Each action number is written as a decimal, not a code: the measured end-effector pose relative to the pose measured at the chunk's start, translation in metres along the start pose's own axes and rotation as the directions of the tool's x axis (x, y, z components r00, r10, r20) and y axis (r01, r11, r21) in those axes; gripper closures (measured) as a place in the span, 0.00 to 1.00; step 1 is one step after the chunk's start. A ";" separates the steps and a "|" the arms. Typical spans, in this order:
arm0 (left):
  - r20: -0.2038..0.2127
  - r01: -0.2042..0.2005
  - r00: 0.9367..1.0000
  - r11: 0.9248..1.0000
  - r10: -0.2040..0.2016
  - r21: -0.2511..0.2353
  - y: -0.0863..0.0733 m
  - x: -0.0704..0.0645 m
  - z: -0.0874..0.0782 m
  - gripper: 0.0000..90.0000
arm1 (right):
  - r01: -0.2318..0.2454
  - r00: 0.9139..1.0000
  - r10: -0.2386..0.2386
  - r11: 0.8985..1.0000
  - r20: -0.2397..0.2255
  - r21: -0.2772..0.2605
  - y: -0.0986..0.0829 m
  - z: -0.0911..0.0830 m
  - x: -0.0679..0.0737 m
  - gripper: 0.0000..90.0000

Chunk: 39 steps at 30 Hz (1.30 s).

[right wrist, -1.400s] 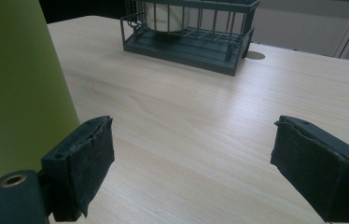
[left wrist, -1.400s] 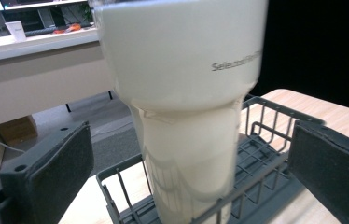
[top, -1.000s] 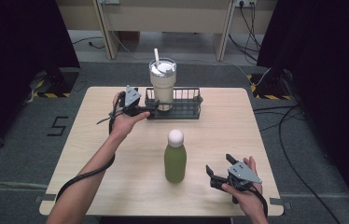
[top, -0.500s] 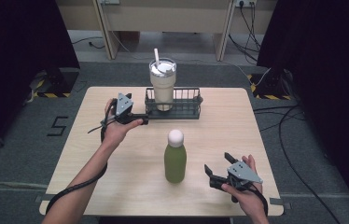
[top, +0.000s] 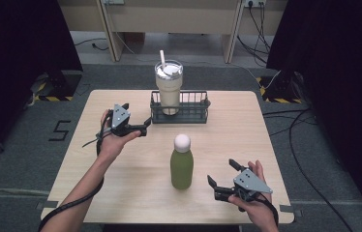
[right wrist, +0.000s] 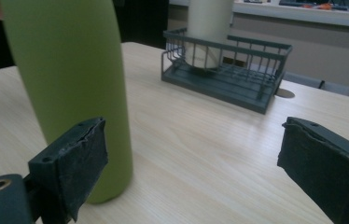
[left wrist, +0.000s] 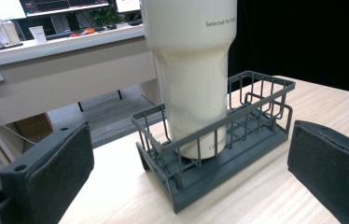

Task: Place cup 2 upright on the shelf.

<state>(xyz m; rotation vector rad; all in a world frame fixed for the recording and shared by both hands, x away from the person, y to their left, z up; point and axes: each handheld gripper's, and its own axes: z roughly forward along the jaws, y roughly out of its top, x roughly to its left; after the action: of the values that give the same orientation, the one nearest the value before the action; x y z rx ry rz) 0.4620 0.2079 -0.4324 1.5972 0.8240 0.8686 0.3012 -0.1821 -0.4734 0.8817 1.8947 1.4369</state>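
A cream tumbler with a white straw stands in the left end of a dark wire basket at the far middle of the table. My left gripper is open, just left of the basket, with nothing in it. In the left gripper view, the tumbler and basket lie ahead of its spread pads. A green bottle with a white cap stands upright mid-table. My right gripper is open at the front right, beside the bottle and not touching it.
The light wooden table has bare surface to the right of the bottle and basket. Dark curtains flank both sides. Desk legs and cables lie on the floor beyond the far edge.
My left gripper has drawn back from the basket, to the left and toward the person. The right gripper, bottle, tumbler and basket have stayed put.
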 end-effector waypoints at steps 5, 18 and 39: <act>0.004 0.001 1.000 1.000 -0.001 0.001 -0.007 -0.004 -0.010 0.00 | 0.017 1.000 -0.018 1.000 -0.025 -0.013 0.008 0.002 0.009 0.09; -0.010 -0.006 1.000 1.000 0.006 -0.003 -0.018 -0.003 -0.033 0.00 | 0.024 0.994 -0.026 1.000 -0.104 -0.014 0.018 0.021 0.029 0.09; -0.020 0.011 1.000 1.000 -0.011 0.001 -0.042 -0.006 -0.063 0.00 | 0.058 0.978 -0.055 0.998 -0.200 0.010 0.025 0.067 0.055 0.13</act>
<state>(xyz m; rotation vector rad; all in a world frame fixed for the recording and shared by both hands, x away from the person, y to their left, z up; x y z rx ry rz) 0.4018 0.2401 -0.4650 1.5854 0.8467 0.8774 0.3244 -0.0955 -0.4684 0.7073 2.0628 1.5259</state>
